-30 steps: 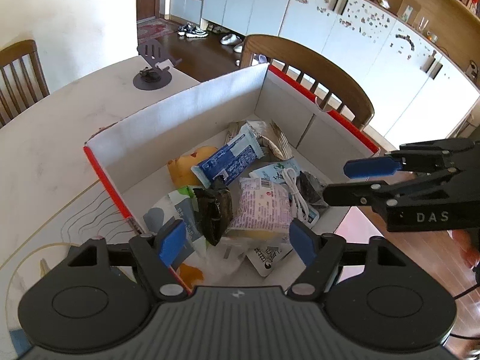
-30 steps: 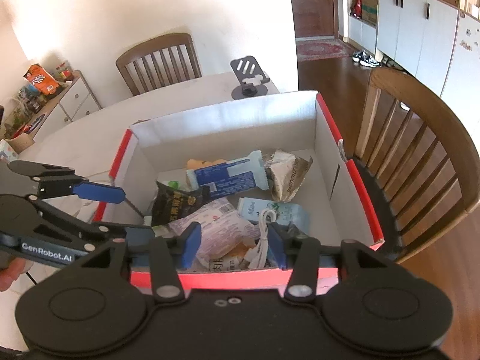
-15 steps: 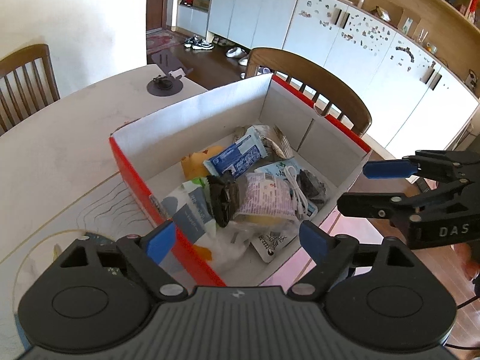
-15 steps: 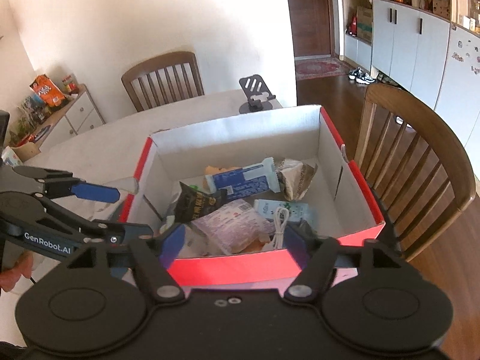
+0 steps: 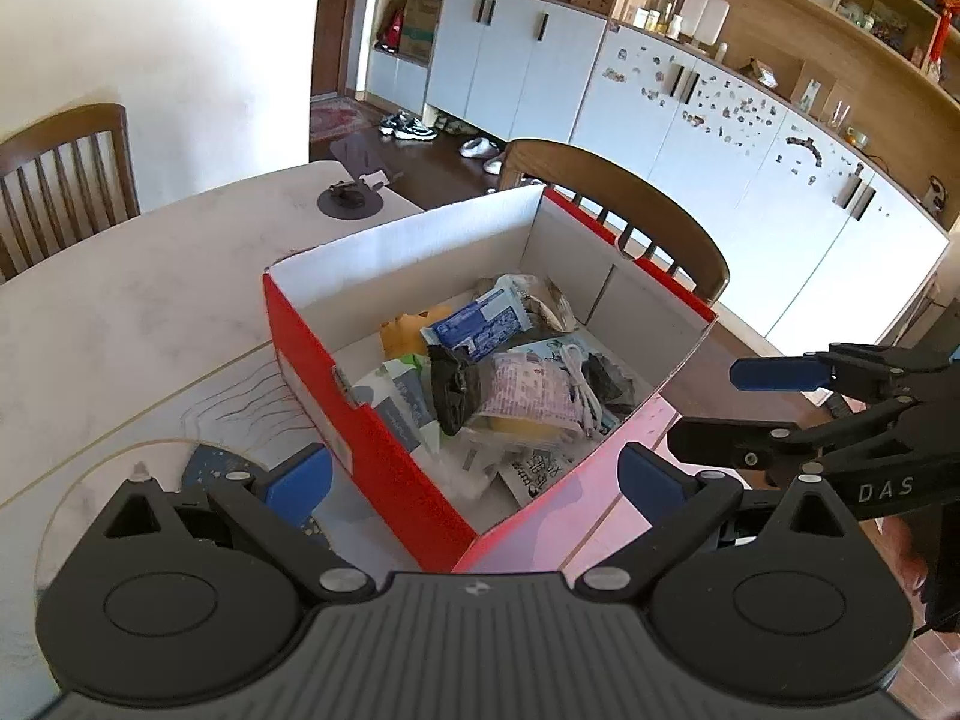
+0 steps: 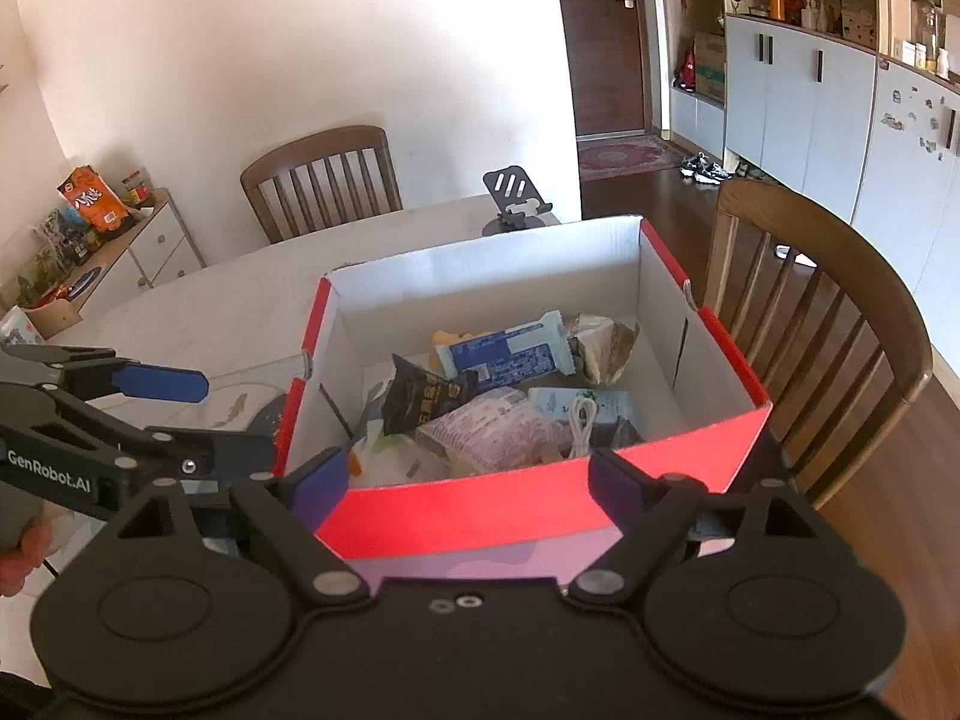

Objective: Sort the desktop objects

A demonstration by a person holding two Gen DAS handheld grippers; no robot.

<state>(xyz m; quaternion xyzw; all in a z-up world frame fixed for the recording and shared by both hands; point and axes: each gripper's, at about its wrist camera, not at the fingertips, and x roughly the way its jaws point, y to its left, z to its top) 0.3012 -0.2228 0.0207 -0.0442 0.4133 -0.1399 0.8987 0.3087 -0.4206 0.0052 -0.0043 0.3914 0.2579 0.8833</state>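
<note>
A red cardboard box with a white inside stands on the pale table. It holds a blue packet, a black packet, a pink packet and a white cable. My left gripper hangs before the box's near left corner, jaws opening, nothing gripped. My right gripper faces the near red wall, jaws also opening, with nothing held.
A black phone stand sits behind the box. Wooden chairs stand at the far side and right beside the box. A dark blue round mat lies on the table left of the box. The table's edge runs just past the box's right wall.
Both grippers have drawn back from over the box's contents to outside its near walls and risen slightly. Both pairs of jaws have spread wider. The items inside have not moved.
</note>
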